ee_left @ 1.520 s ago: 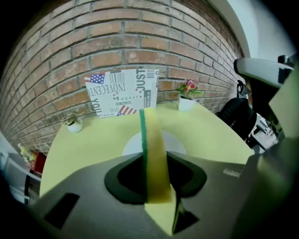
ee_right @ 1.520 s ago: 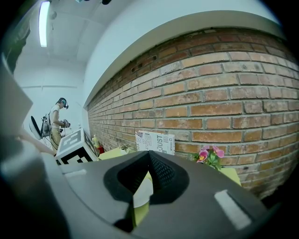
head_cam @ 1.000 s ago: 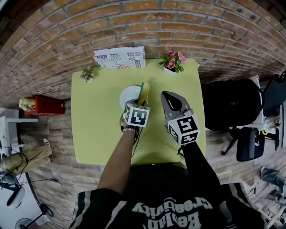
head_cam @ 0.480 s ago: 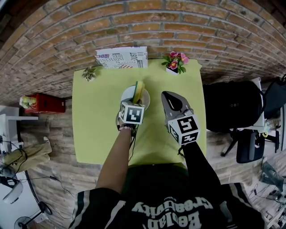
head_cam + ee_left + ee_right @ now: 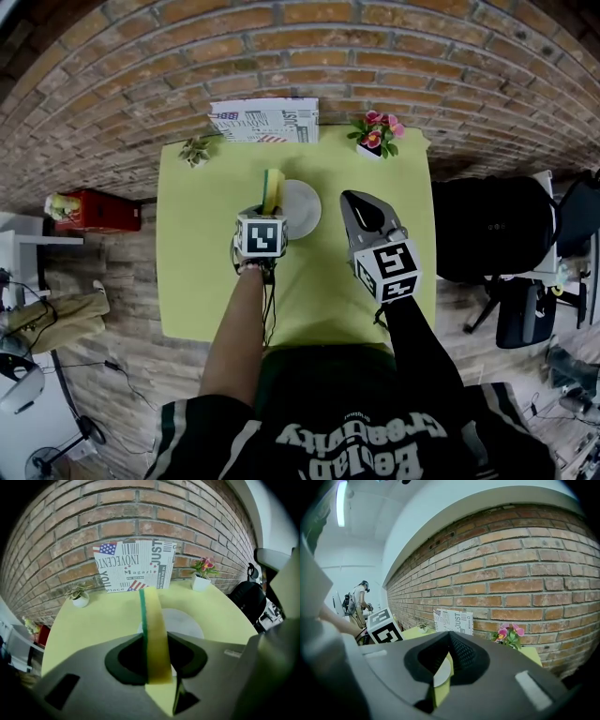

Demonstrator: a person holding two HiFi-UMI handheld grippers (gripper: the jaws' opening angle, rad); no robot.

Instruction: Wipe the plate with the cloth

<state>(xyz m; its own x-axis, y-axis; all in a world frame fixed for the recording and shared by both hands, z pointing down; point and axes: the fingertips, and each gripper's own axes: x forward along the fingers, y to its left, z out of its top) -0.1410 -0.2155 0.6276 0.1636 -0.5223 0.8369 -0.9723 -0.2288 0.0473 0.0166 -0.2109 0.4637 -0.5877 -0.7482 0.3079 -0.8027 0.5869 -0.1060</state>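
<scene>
Left gripper [image 5: 269,208] clamped on the sponge [image 5: 272,188], held on edge, green strip to the left. It has shifted left: half a second ago the sponge was over the plate [image 5: 302,208], now it's at the plate's left rim. Plate lies mid-table [image 5: 197,272]. Right gripper [image 5: 354,202] hasn't moved: jaws together, empty, just right of the plate.

Wall: we see a red-brown brick wall [image 5: 300,47] running behind the table.
Table: our yellow-green square table [image 5: 197,272] stands against it.
Floor: we make out a brownish plank floor [image 5: 122,281].
Seating: a black office chair [image 5: 487,220] stands just right of the table.
Light: we find a lit ceiling tube lamp [image 5: 342,501].
</scene>
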